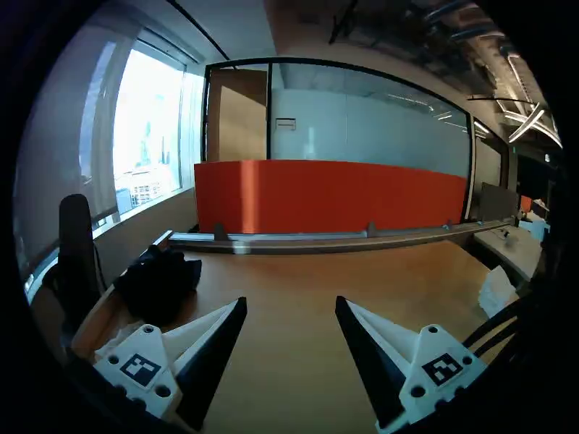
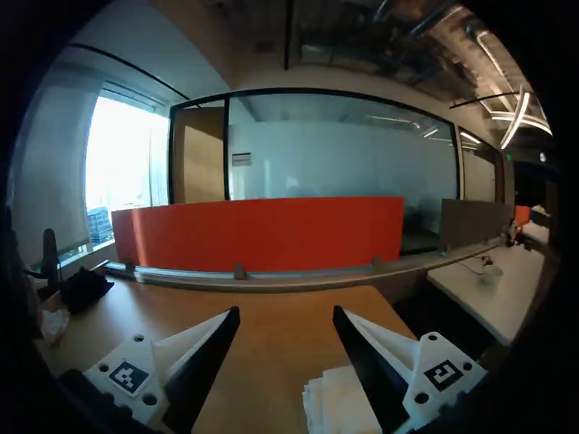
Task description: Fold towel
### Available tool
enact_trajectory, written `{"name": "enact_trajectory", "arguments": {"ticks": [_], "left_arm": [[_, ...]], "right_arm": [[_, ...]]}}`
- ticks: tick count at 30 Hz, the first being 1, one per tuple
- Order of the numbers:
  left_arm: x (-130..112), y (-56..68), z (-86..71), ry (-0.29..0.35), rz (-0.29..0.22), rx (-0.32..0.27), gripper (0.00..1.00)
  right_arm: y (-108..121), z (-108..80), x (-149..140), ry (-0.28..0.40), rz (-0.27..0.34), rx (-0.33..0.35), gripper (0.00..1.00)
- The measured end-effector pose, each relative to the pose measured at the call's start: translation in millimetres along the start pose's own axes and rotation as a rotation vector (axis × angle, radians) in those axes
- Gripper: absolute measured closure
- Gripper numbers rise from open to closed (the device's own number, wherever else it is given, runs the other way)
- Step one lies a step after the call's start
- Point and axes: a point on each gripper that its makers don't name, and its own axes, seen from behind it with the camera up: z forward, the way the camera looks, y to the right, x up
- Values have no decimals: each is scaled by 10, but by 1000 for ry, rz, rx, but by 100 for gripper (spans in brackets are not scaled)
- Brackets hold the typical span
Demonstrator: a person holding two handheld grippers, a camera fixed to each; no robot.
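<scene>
The left tongs and right tongs both stand spread and empty above the wooden bench; the white towel lies on it just below the right tongs, apparently in layers. To fold well, I judge, each should pinch one corner of the same edge, lift evenly, and lay it square on the far edge; the dark bundle sits well clear.

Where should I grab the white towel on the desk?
Pinch the white folded cloth towel at its layered edge, coming down from above with the right gripper. It lies flat on the brown wooden desk, so that stacked edge probably suits the open jaws best.
</scene>
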Motion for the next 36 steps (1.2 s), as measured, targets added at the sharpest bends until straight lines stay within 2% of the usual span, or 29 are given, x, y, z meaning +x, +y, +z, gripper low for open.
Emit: {"name": "enact_trajectory", "arguments": {"ticks": [8, 15, 21, 36], "left_arm": [[350, -98, 88, 76, 0, 5, 10], [576, -85, 129, 128, -8, -10, 10], [667, -75, 154, 150, -4, -16, 10], [707, -87, 151, 174, -8, -21, 10]], "right_arm": [[-358, 49, 107, 16, -9, 33, 0], [-677, 96, 202, 39, -4, 57, 0], [-888, 137, 205, 45, -3, 77, 0], [-1049, 147, 284, 47, 1, 62, 0]]}}
